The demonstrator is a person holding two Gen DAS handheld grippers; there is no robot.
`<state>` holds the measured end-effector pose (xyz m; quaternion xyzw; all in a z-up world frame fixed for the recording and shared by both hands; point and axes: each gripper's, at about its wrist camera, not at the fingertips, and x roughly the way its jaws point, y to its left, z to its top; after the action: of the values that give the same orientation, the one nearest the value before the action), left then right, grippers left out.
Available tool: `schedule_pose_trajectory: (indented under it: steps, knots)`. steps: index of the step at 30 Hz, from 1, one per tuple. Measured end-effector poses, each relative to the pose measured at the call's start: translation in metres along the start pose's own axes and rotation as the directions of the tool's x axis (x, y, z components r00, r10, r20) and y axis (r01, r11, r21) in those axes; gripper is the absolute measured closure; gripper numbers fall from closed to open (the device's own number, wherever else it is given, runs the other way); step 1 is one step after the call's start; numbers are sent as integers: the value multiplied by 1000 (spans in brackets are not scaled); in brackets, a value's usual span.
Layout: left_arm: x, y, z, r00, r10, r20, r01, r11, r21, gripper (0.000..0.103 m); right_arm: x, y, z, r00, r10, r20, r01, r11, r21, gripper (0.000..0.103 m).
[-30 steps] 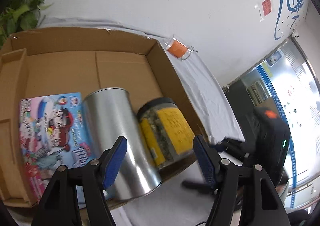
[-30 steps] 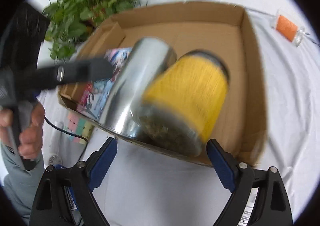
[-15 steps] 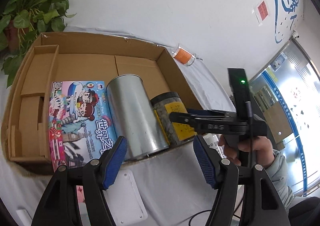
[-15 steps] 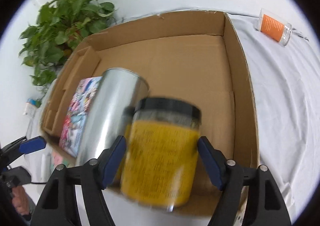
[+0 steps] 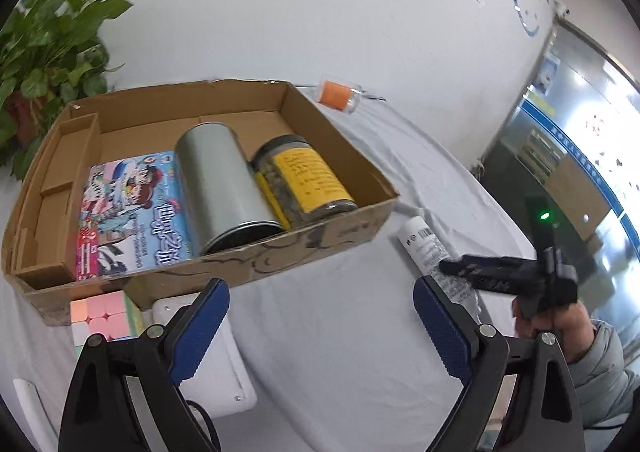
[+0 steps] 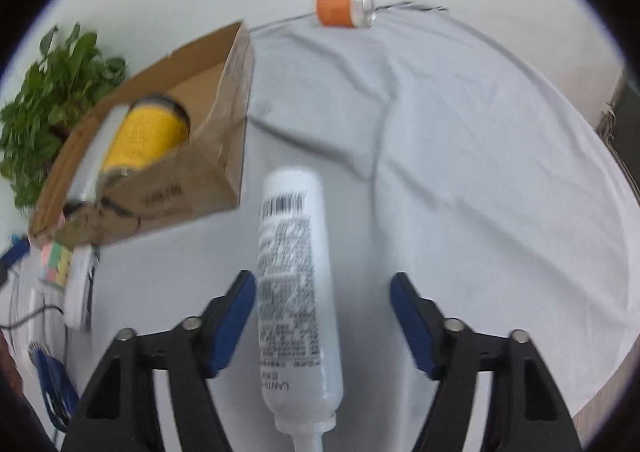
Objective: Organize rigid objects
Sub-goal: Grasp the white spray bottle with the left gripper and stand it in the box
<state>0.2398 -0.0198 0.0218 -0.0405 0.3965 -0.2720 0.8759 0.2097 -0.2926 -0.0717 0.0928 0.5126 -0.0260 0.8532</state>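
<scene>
Right claw (image 6: 323, 326) wide open, empty, straddling white plastic printed-label bottle (image 6: 298, 280) lying lengthwise between pads; looked light, stiff, slick — grip mid-body; left claw (image 5: 320, 326) open, empty.

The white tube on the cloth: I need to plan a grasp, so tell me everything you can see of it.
The white tube looks like smooth plastic, with a barcode and dense small print on its side. It lies flat on the white cloth, outside the cardboard box, cap end towards the camera. It lies between the open fingers of the right hand-held gripper, closer to the left finger; contact cannot be told.
</scene>
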Motion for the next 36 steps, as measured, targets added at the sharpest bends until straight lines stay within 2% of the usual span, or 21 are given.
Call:
schedule_pose_trajectory:
  steps: [1,2,3,6,9,11,12,14,16,18,19,21,22,24,26,27,28,30,31,33,36]
  knots:
    - [0,-6,0,1000,-10,-5,10,1000,14,10,8,10,-7,999,21,-30,-23,999,-45,55]
    - [-1,-10,0,1000,-21,-12,21,999,31,10,11,21,-12,999,1,-32,-3,996,-90,59]
    - [-2,-14,0,1000,-26,-18,27,998,49,10,11,30,-17,1000,-3,-15,1,992,-124,59]
    - [-4,-26,-1,999,-37,-37,41,992,121,12,13,54,-31,983,180,-46,-186,962,-202,59]
    - [5,-30,-1,994,-68,-87,82,983,167,18,10,86,-47,948,294,-123,-318,860,-399,59]
    - [21,-33,-4,983,-100,-154,128,975,182,25,4,100,-60,917,349,-193,-397,739,-544,59]
    - [29,-33,-5,977,-113,-181,145,973,180,33,2,102,-64,910,357,-212,-411,693,-593,59]
    - [52,-34,-11,957,-140,-252,187,967,173,43,-4,100,-69,911,338,-237,-405,620,-673,56]
    - [71,-38,-17,940,-166,-300,223,960,167,55,-7,92,-66,919,303,-252,-388,580,-716,52]
    - [93,-47,-27,907,-205,-368,279,947,161,65,-11,82,-62,933,263,-246,-354,544,-761,51]
    - [102,-54,-32,895,-206,-396,294,939,176,64,-13,77,-58,941,246,-233,-333,541,-772,51]
    - [104,-65,-35,884,-222,-412,320,929,186,65,-15,66,-48,950,225,-217,-308,562,-768,44]
    - [103,-70,-37,884,-213,-416,317,927,199,66,-16,60,-41,954,223,-202,-297,591,-750,42]
    - [105,-76,-40,870,-207,-448,313,933,176,66,-19,50,-32,965,215,-150,-258,680,-687,42]
    - [110,-79,-46,849,-213,-484,308,943,125,63,-16,37,-23,990,124,-71,-142,790,-596,42]
    - [109,-82,-48,848,-210,-487,301,947,116,63,-16,34,-21,994,92,-56,-108,830,-546,42]
    - [109,-84,-49,849,-204,-488,290,951,106,63,-16,28,-19,994,87,-63,-106,886,-452,42]
    - [108,-85,-49,850,-201,-487,263,963,61,63,-19,8,-16,976,191,-105,-210,951,-225,40]
    - [108,-86,-50,850,-205,-485,256,966,40,63,-19,3,-19,954,277,-116,-289,950,-115,40]
    - [109,-85,-52,851,-213,-479,241,970,-3,63,-10,3,-28,901,408,-145,-405,913,47,40]
    - [114,-89,-52,854,-232,-465,230,971,-62,63,13,27,-37,879,437,-192,-419,899,125,40]
